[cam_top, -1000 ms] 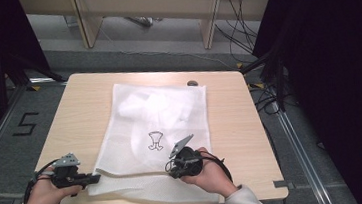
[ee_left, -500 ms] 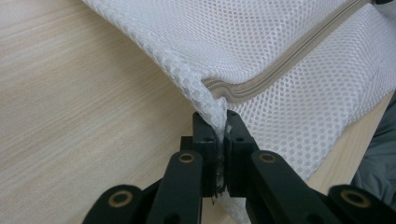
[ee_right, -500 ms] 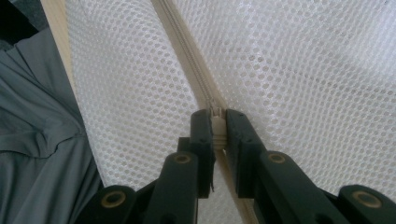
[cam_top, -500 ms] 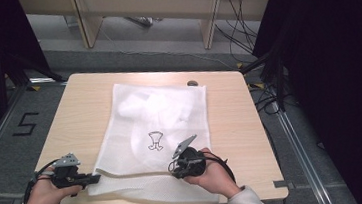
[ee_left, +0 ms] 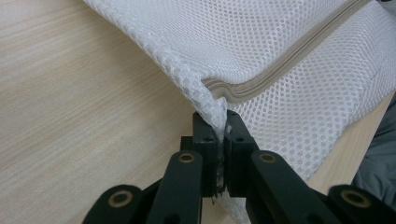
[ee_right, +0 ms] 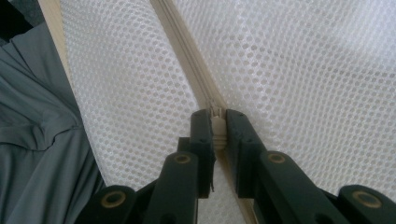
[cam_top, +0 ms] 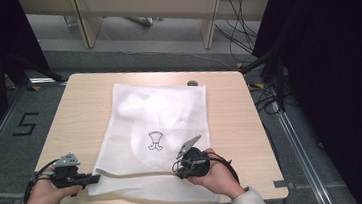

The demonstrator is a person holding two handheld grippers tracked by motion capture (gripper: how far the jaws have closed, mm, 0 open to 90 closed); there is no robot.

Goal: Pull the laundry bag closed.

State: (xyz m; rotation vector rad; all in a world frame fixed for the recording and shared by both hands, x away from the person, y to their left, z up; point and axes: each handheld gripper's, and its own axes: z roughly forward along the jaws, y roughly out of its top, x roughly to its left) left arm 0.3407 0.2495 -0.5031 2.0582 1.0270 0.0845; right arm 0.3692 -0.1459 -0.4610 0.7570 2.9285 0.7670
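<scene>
Right tool (ee_right: 218, 122) on zipper pull (ee_right: 217, 127), mesh bag (cam_top: 159, 129) alone on table (cam_top: 230, 112)

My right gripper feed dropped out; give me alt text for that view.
The right tongs are shut on the cream plastic zip pull of the white mesh laundry bag, its beige zip running away up the view. Grey cloth lies at left.

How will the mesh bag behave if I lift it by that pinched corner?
Probably floppy: the mesh bag already buckles where the left gripper pinches its corner. It looks light, thin netting with soft contents. The zipper pull in the right gripper seems small, so it may slip.
</scene>
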